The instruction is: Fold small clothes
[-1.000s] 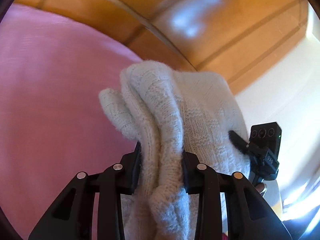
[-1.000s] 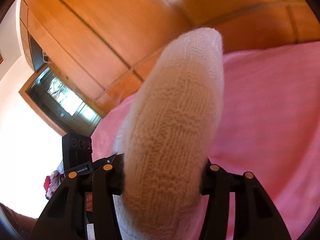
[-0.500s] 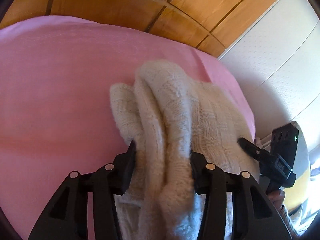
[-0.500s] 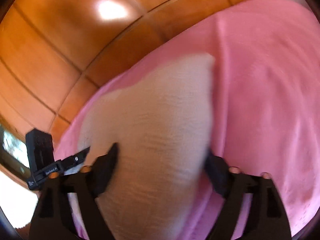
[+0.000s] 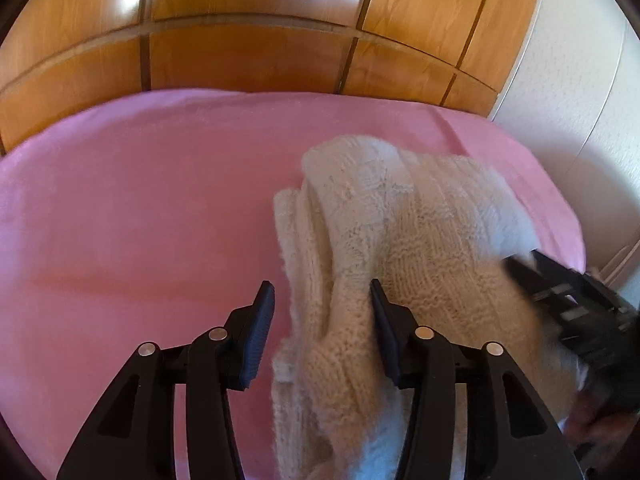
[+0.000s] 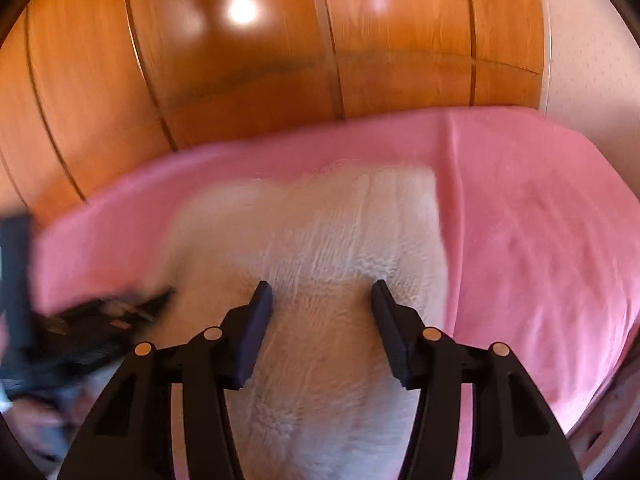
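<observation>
Wood panelling (image 5: 248, 60) backs a pink sheet (image 5: 132, 220), on which the knit (image 5: 384, 240) is laid, bunched in thick folds. A release after a fold is judged to be in hand; flattening seems called for next. Both grippers are spread apart: the left gripper (image 5: 322, 300) touches wool with one finger, and the right gripper (image 6: 322, 300) straddles the knit unclamped.

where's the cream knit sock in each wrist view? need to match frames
Left wrist: cream knit sock right of centre, bunched, lying between the open left claw fingers and running on toward the right claw.
Right wrist: sock centre, spread flat, blurred, between the open right claw fingers.
Shared landmark: pink sheet under it.
</observation>
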`<state>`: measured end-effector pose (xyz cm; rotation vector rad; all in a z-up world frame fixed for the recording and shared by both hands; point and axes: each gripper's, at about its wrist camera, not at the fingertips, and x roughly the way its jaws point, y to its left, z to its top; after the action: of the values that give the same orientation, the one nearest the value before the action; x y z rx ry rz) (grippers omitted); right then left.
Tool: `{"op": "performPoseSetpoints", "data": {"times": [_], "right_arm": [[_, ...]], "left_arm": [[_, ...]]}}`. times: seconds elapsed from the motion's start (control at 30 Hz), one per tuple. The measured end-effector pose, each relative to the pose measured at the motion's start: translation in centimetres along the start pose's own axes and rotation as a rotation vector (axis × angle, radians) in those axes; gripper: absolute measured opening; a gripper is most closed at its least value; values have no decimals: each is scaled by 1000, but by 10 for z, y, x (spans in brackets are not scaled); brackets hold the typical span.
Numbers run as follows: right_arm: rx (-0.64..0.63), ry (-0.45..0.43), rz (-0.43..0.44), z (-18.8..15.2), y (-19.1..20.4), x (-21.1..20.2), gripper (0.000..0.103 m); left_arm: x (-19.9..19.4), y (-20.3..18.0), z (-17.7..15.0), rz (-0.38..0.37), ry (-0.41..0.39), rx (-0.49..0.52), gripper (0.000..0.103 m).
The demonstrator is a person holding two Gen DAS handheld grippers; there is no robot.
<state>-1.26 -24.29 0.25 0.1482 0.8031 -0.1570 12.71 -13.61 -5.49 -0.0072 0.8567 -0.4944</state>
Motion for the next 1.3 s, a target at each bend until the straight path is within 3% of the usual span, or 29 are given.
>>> {"op": "performPoseSetpoints", "data": {"times": [0.23,0.3,0.37,0.43,0.67,0.77,1.0,1.1,1.3], "right_arm": [[61,0,-2,5,-7,-8,58],[85,-15,6,3,-10,-17,68],[82,-31,7,3,-12,-35,79],[68,-45,-11,3,-10,-42,80],[83,-113,-103,-5,-2,-68,100],[89,-125,-116,-7,2,-78,100],[122,-149,-147,-12,4,-97,101],[130,-161,-161,-15,5,-104,101],[118,-191,-178,-17,9,-116,101]], "left_arm": [[-26,0,1,33,-31,-11,54],[-30,-1,-2,39,-38,-11,55],[-37,-1,-4,63,-55,-19,64],[-46,0,-8,69,-70,-27,64],[-75,2,-14,118,-115,-22,64],[-88,2,-14,148,-139,-22,75],[-113,3,-22,178,-175,-34,79],[-120,1,-28,208,-189,-23,85],[-127,-2,-37,207,-187,-28,85]]}}
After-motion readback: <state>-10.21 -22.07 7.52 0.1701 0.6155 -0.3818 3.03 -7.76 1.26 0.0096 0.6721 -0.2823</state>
